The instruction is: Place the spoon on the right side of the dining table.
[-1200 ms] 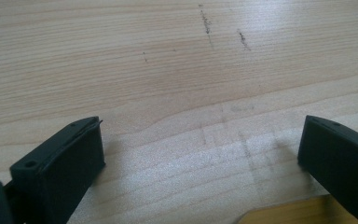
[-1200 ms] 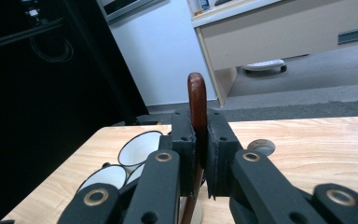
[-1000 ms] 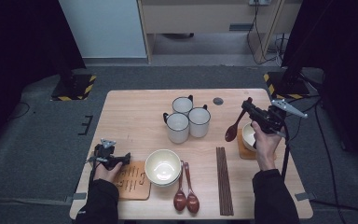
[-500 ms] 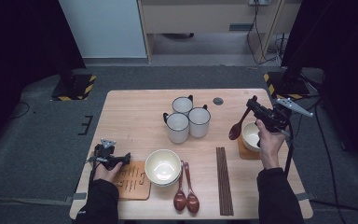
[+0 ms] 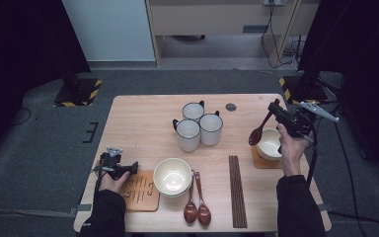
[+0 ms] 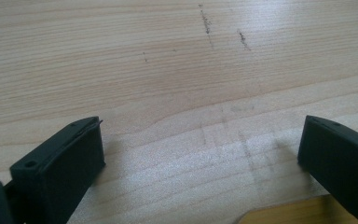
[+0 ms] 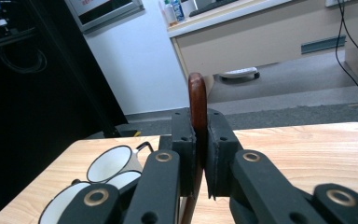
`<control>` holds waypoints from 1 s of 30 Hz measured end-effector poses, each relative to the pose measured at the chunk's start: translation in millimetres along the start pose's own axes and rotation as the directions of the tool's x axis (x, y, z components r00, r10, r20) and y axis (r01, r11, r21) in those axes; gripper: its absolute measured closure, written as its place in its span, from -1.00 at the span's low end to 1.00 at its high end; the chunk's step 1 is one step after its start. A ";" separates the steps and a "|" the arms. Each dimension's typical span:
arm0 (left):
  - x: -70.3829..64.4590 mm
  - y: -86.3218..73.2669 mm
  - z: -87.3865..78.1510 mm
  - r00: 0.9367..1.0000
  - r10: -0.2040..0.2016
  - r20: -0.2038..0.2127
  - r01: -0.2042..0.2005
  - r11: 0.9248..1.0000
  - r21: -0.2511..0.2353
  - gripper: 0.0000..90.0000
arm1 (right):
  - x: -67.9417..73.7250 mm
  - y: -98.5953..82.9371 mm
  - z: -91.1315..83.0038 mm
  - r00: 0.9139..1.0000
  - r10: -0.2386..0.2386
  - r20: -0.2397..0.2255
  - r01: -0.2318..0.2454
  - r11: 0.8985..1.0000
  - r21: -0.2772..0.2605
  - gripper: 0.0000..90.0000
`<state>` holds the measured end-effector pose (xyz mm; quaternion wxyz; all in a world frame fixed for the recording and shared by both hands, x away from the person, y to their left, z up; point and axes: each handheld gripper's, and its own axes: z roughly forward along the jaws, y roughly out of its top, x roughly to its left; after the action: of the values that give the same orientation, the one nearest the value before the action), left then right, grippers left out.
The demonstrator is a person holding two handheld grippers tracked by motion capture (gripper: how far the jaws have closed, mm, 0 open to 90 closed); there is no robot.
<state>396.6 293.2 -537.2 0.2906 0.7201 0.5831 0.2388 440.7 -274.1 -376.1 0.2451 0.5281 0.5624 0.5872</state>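
Observation:
My right gripper (image 5: 276,110) is raised over the table's right side and is shut on the handle of a dark brown wooden spoon (image 5: 258,132). The spoon's bowl hangs at the left rim of a small cream bowl (image 5: 270,146) that rests on a wooden coaster (image 5: 262,163). In the right gripper view the spoon handle (image 7: 196,95) sticks up between the closed jaws of that gripper (image 7: 199,135). My left gripper (image 5: 131,168) lies low at the table's front left, open with nothing in it, beside another wooden coaster (image 5: 140,191). The left gripper view shows the gripper (image 6: 203,135) with jaws wide apart over bare wood.
Three white enamel mugs (image 5: 199,126) cluster at mid-table. A larger cream bowl (image 5: 172,176) sits near the front, with two brown spoons (image 5: 196,210) and a bundle of dark chopsticks (image 5: 237,190) to its right. A small dark disc (image 5: 231,106) lies at the back.
My right gripper has carried the spoon a little to the right, nearer the small bowl. The left gripper has stayed put.

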 end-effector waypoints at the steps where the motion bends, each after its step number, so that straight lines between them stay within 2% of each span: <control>1: 0.0 0.0 0.0 1.000 0.000 0.000 0.000 1.000 0.000 -1.00 | -0.6 0.3 -0.3 1.000 0.002 0.002 -0.002 1.000 0.000 0.86; 30: 0.0 0.0 0.0 1.000 0.000 0.000 0.000 1.000 0.000 -1.00 | -32.6 6.9 -4.9 0.994 0.029 0.105 -0.030 1.000 0.008 0.86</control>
<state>396.6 293.2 -537.2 0.2906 0.7201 0.5831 0.2388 448.8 -306.5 -380.1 0.2631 0.5676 0.5438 0.5594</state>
